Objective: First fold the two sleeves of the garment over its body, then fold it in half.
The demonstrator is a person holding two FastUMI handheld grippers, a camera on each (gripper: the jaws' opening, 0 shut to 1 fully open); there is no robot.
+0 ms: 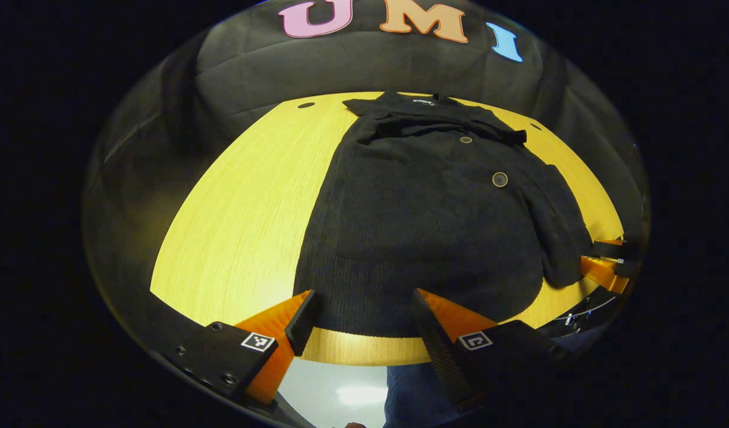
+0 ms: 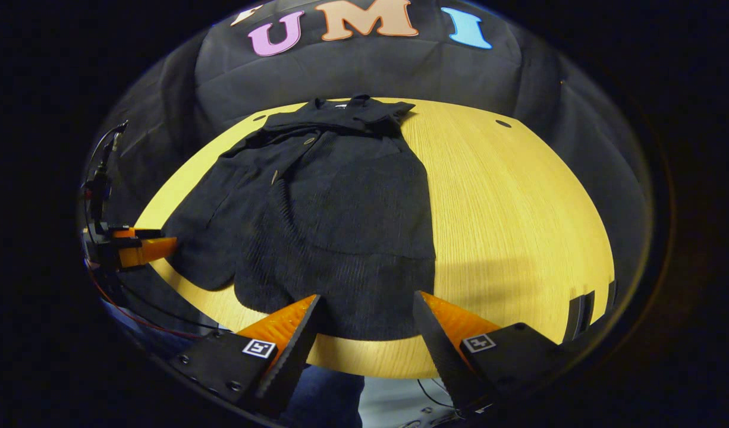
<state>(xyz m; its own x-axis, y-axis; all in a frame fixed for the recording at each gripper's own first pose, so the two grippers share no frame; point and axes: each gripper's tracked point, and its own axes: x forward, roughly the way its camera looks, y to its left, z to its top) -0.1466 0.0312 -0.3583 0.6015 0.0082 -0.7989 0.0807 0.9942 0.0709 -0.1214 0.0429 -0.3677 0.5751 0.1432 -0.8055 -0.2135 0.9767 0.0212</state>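
left gripper (image 1: 361,324): jaws spread wide, nothing btwn them, hovering just off the near edge of the round light-wood table (image 1: 239,226). its two fingers frame the near hem of the dark knit button-front garment (image 1: 424,226), w/o touching it as far as can be seen.

right gripper (image 2: 364,327): also wide open, empty, at the near table edge (image 2: 519,226), fingers either side of the garment's (image 2: 341,220) near hem corner. from the left gripper view the right gripper (image 1: 605,261) shows far off at the right rim, just beside the end of the garment's sleeve (image 1: 558,232); can't tell if it touches. from the right gripper view the left gripper (image 2: 138,246) shows at the left rim, near the garment's edge, a cable (image 2: 103,172) rising above it.

garment lies flat on the table, collar (image 1: 421,104) at the far side toward the black cloth wall, hem toward the near edge. two round buttons (image 1: 499,179) show down the front in the left gripper view. one sleeve looks laid across the upper chest, a dark band below the collar (image 1: 442,125). the other sleeve runs down along the body's side toward the near edge, not over the body. in the right gripper view that sleeve side (image 2: 216,238) lies left of the body. bare wood shows wide on each side of the garment.

small dark holes (image 1: 305,104) in the tabletop near the far edge. blue-clad leg of the person (image 1: 412,392) below the table edge.
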